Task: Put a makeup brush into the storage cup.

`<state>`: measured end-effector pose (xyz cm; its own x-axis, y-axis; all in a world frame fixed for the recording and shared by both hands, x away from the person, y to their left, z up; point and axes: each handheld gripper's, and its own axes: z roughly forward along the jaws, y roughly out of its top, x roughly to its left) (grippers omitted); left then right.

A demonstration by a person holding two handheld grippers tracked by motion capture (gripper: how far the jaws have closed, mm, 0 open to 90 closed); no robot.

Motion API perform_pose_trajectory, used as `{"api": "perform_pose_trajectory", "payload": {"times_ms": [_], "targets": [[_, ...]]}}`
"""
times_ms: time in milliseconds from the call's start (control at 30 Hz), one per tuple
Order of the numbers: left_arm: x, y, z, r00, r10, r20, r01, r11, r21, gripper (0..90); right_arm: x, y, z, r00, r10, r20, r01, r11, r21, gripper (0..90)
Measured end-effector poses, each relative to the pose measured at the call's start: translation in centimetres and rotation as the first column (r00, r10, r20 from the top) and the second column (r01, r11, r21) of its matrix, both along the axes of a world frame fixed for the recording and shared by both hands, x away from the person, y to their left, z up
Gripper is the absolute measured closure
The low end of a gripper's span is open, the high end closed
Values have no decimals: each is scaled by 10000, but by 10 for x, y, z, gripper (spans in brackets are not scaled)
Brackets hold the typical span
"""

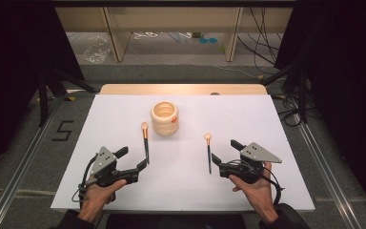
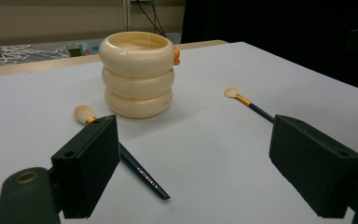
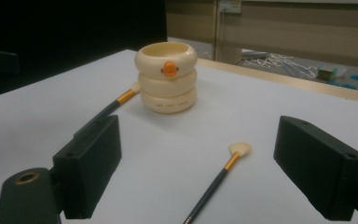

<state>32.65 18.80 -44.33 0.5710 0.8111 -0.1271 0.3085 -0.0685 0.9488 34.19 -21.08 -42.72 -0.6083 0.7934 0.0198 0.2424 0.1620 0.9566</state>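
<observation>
A cream cup [image 1: 164, 118] made of three stacked rings stands upright on the white table [image 1: 124, 109], with an orange beak [image 3: 169, 68] on its side. Two dark-handled makeup brushes lie flat, tufts toward the cup. The left brush [image 1: 146, 145] lies left of the cup, its handle end close by my left gripper [image 1: 133, 159], which is open and holds nothing. In the left gripper view this brush [image 2: 144, 175] runs out from behind the left jaw. The right brush [image 1: 208, 155] lies just left of my right gripper [image 1: 224, 151], which is also open and holds nothing.
The white table has a wooden strip [image 1: 181, 88] along its far edge. Beyond it are wooden furniture legs [image 1: 232, 33], cables and a plastic bag [image 1: 95, 50] on the floor. Dark curtains and stand legs flank both sides.
</observation>
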Motion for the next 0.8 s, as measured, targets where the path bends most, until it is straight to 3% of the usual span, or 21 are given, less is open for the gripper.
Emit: {"api": "perform_pose_trajectory", "payload": {"times_ms": [400, 633, 800], "targets": [[10, -3, -1, 9996, 141, -259, -134, 9995, 272, 161, 0, 1, -1, 10000, 52, 13, -52, 10000, 8, 162], [24, -14, 0, 9977, -167, -658, 205, 9981, 577, 160, 0, 1, -1, 9999, 75, -123, -77, 9999, -141, 165], [31, -22, 3, 9953, -45, -967, 108, 9978, 649, 160, -1, 1, -1, 9998, 94, -187, -98, 9997, -220, 165]]}}
